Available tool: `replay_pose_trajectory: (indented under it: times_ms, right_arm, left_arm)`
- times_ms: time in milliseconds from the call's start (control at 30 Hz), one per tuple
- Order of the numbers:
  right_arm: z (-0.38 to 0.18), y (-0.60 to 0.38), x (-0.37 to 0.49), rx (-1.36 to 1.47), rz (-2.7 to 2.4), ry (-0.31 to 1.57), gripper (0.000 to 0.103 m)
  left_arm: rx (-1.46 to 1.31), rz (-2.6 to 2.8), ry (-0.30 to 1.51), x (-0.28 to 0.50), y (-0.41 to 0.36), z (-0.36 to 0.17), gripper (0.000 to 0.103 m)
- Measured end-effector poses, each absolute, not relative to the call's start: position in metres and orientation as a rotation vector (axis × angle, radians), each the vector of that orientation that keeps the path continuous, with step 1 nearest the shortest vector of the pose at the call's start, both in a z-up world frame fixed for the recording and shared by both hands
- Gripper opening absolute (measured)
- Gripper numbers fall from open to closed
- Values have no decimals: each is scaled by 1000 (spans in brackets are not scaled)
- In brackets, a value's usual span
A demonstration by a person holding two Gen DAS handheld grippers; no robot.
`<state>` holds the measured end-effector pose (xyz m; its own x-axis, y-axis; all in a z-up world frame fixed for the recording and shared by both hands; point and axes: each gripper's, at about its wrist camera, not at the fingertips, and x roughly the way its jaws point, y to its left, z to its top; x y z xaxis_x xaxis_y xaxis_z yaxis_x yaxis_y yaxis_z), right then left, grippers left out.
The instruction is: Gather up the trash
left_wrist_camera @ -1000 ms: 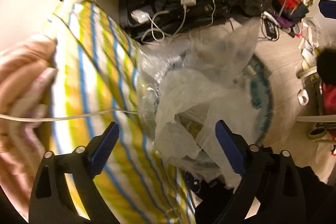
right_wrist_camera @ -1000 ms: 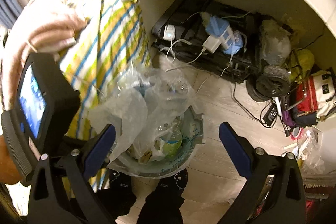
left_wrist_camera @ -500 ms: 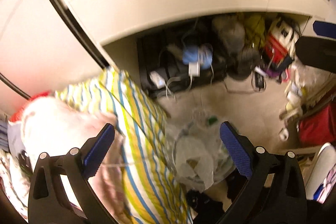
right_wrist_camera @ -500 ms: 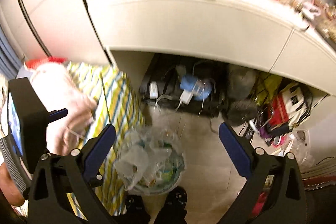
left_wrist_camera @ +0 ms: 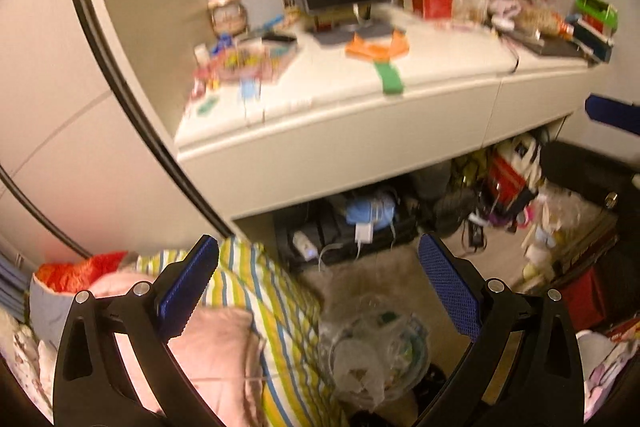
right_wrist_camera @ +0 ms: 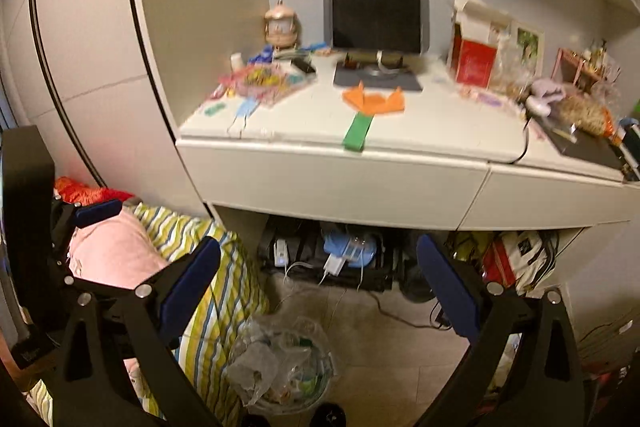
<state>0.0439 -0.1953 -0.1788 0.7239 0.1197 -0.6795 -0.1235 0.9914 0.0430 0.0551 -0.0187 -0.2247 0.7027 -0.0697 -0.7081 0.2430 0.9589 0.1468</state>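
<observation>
Trash bin (right_wrist_camera: 286, 367) on floor, below both hand-held grippers (right_wrist_camera: 318, 283) (left_wrist_camera: 316, 287), jaws apart, empty

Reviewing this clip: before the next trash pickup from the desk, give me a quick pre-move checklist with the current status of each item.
1. Left hand-held gripper open and empty: ok.
2. Right hand-held gripper open and empty: ok.
3. Trash bin on the floor by the striped bedding, in view: ok.
4. Room left in the bin: not ok, crumpled plastic already rises above its rim.
5. Desk in view, with loose items such as the orange paper and green strip: ok.
6. Which desk items are trash: cannot tell, the frames are blurred.
</observation>
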Motion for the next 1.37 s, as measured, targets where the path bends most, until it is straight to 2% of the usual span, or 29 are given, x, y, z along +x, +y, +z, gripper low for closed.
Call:
replay_pose_trajectory:
  times_ms: [333, 1367]
  right_arm:
    - [-143, -203, 45, 6, 72, 681, 96]
    - [-131, -227, 38, 36, 8, 662, 96]
  left_arm:
    - [215, -238, 700, 57, -28, -183, 97]
    - [169, -209, 700, 68, -30, -177, 97]
